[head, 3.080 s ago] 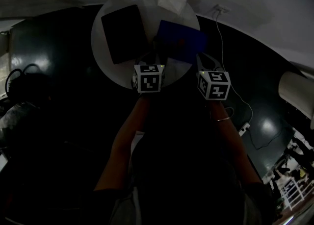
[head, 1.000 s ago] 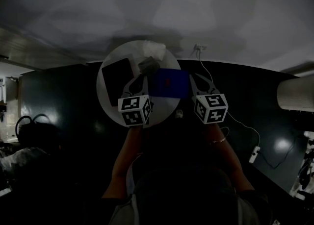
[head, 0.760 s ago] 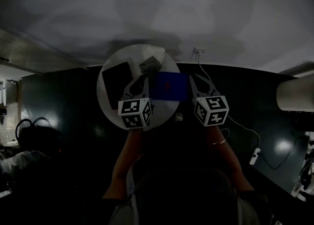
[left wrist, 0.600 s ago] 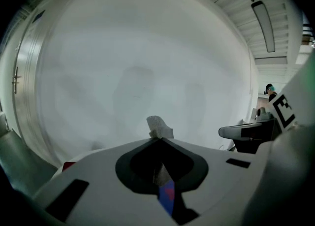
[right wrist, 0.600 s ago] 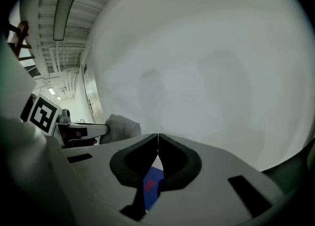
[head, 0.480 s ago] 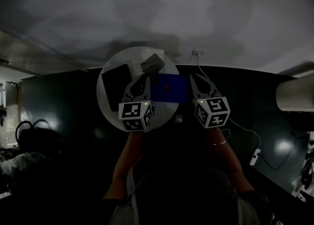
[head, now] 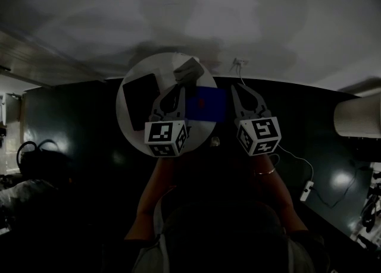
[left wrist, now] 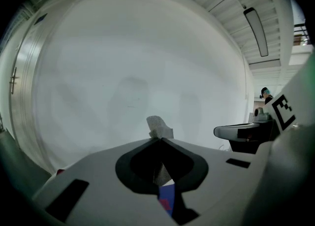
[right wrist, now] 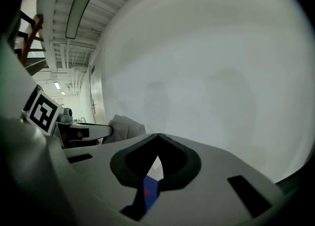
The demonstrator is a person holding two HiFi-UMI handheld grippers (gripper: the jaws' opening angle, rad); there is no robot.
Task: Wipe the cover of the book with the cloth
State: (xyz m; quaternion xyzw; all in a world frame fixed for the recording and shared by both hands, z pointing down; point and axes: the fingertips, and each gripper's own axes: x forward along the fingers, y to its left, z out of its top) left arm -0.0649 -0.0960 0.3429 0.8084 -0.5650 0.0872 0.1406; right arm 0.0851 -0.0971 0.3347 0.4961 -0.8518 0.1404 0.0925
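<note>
1. Left gripper (left wrist: 160, 140): the jaws are clenched on a grey cloth (left wrist: 158, 125), and a crumpled fold stands proud of the tips. In the head view it is held over the far left corner of the book. Contact with the cover cannot be confirmed.
2. Book (head: 205, 104): flat and rectangular, with a deep blue cover bearing a small red mark. The surface looks smooth, probably coated board. It lies between the two grippers at the right side of the round table, and its right part appears to pass the rim.
3. Right gripper (right wrist: 157, 136): the jaws are closed tip to tip with nothing seen pinched. It sits just beside the book's right edge.
4. Progress, as judged: the cloth is secured and the book is in place. No wiping pass is evident, so the whole cover remains to be wiped.
5. Cloth: soft and limp, with a nubby weave. It should conform readily to the flat cover.
6. Table (head: 132, 134): a white, matte, round top. A black rectangular slab (head: 140, 100) lies left of the book and apart from it. What it is cannot be told.
</note>
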